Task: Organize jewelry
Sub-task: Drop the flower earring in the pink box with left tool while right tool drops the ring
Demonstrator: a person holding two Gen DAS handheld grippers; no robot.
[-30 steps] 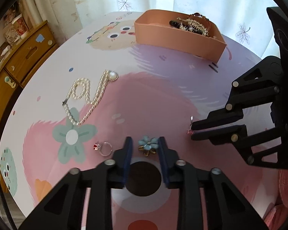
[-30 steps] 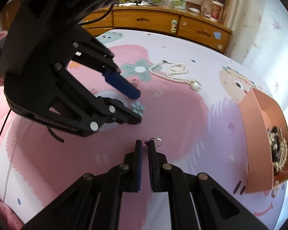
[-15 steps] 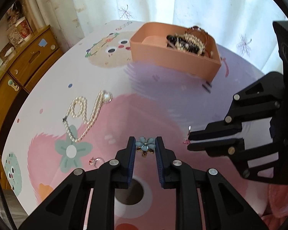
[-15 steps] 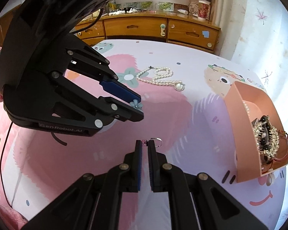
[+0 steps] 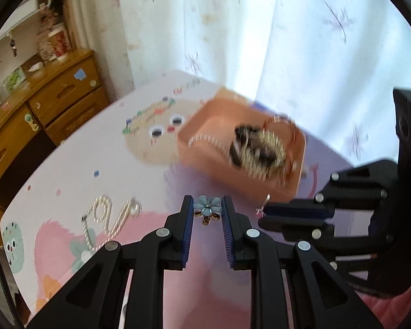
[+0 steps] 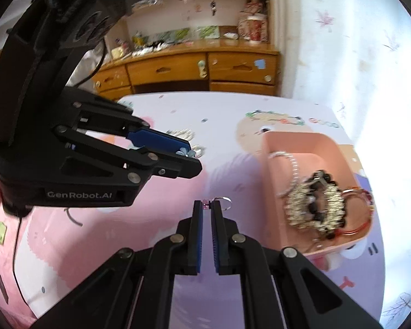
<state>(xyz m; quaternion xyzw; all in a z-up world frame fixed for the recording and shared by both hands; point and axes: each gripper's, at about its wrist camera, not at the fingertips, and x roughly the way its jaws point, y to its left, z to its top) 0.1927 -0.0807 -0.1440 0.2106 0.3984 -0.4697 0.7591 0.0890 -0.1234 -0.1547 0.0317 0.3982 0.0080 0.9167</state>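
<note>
Both sets of tongs are up off the worktop (image 5: 101,164) with something pinched in each. The left tongs (image 5: 207,208) are clamped on a little blue flower brooch (image 5: 207,205) right at the tips, blue pads pressing on both sides. The right tongs (image 6: 207,205) are squeezed nearly together on a silver ring (image 6: 224,202) with a tiny pink stone, the band poking out past the tip. Just ahead sits the pink tray (image 6: 296,142), already loaded with a gold-and-black hair clip (image 6: 315,203), a pearl strand and a red bangle (image 6: 361,213). A pearl necklace (image 5: 106,219) lies loose on the cartoon-print cover, well apart from the tray. Wooden dresser (image 6: 194,68) behind.
</note>
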